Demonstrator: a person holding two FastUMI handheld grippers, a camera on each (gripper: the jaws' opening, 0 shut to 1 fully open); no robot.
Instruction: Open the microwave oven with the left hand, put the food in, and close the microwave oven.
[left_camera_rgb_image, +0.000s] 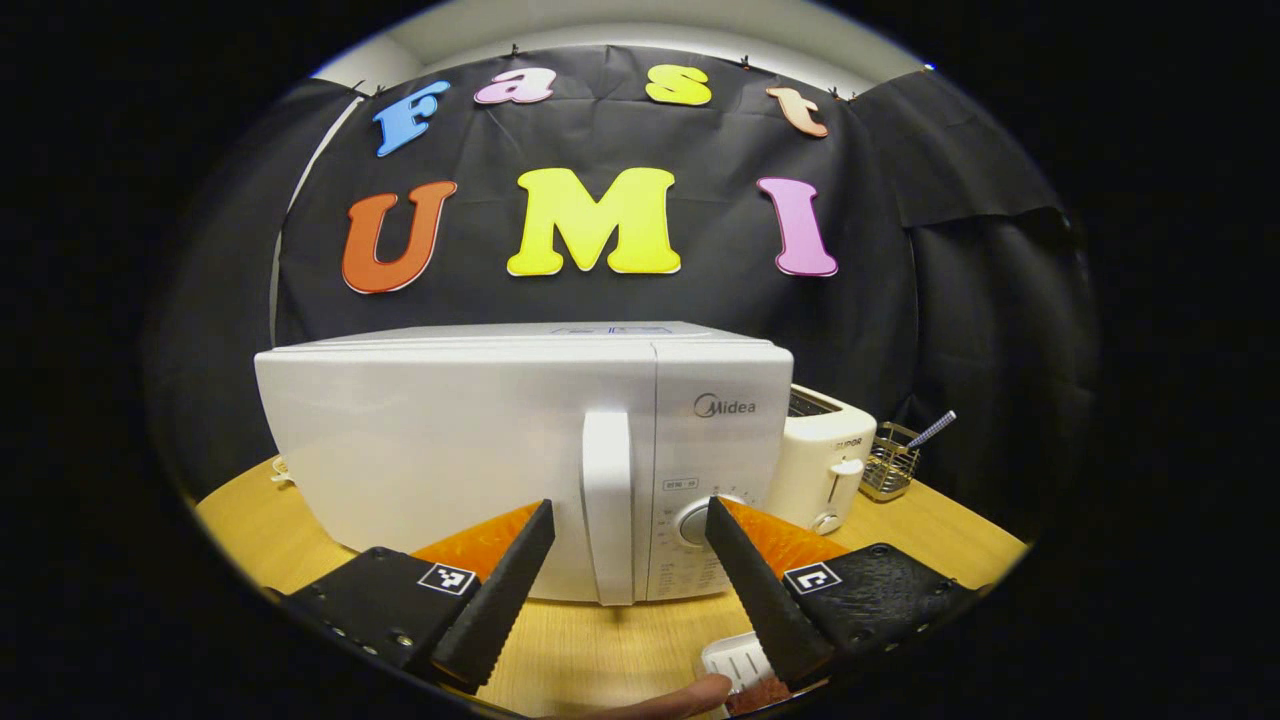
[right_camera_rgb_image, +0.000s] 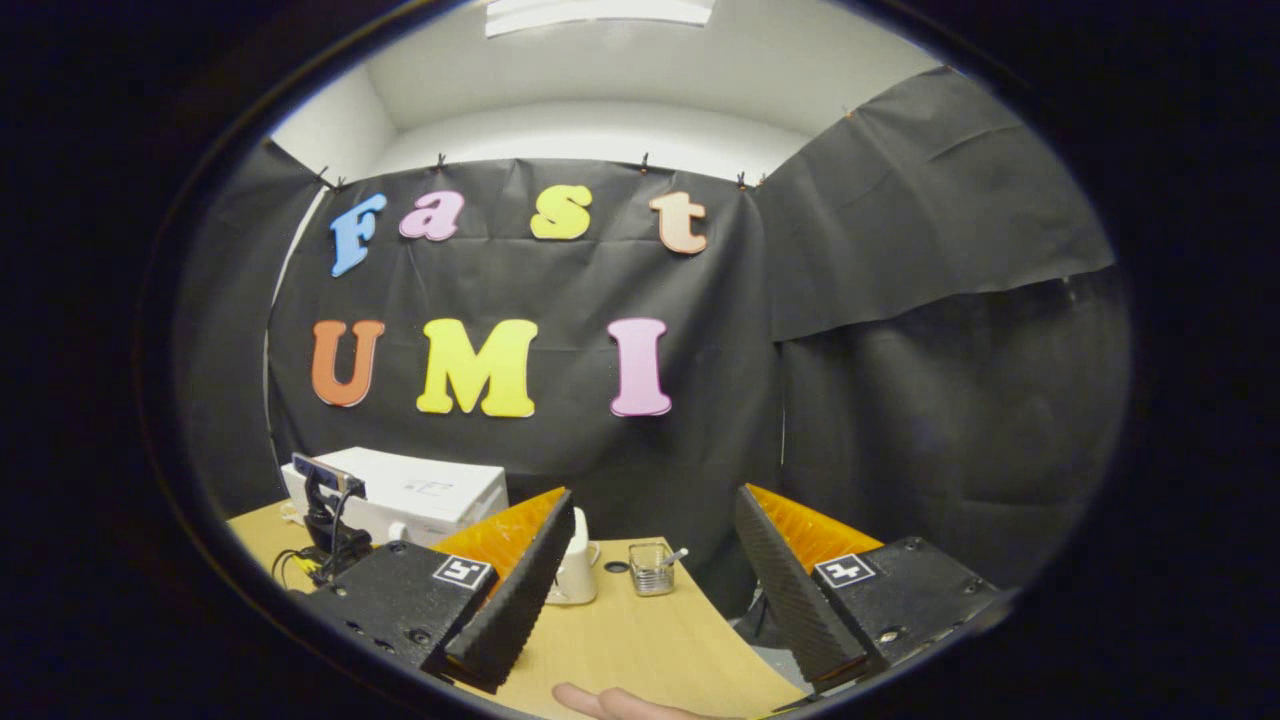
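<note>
A: Fingers first. Left gripper (left_camera_rgb_image: 628, 590): fingers spread wide, holding nothing, touching nothing. They frame the vertical handle (left_camera_rgb_image: 607, 505) of the microwave oven (left_camera_rgb_image: 520, 450) but stand short of it. Right gripper (right_camera_rgb_image: 655, 590): fingers likewise wide apart and empty, raised above the desk (right_camera_rgb_image: 640, 640).

B: Task items?

A: Microwave oven stands on the wooden desk (left_camera_rgb_image: 600, 650), door shut, dial (left_camera_rgb_image: 693, 524) on the panel right of the handle. In the right gripper view it sits far left at the back (right_camera_rgb_image: 420, 495). Food: a white tray (left_camera_rgb_image: 737, 660) with something reddish-brown lies at the bottom edge of the left gripper view, partly behind the right-hand finger; a fingertip (left_camera_rgb_image: 690, 697) is just beside it. Contents too hidden to identify.

B: Surroundings?

A: Cream toaster (left_camera_rgb_image: 825, 460) just right of the oven, then a wire caddy (left_camera_rgb_image: 890, 462) holding a utensil. Black cloth wall behind, white ceiling above. A small camera on a stand (right_camera_rgb_image: 325, 510) sits before the oven in the right gripper view.

B: Writing?

A: "Midea" on the oven panel. Toaster label too small to read surely.
</note>
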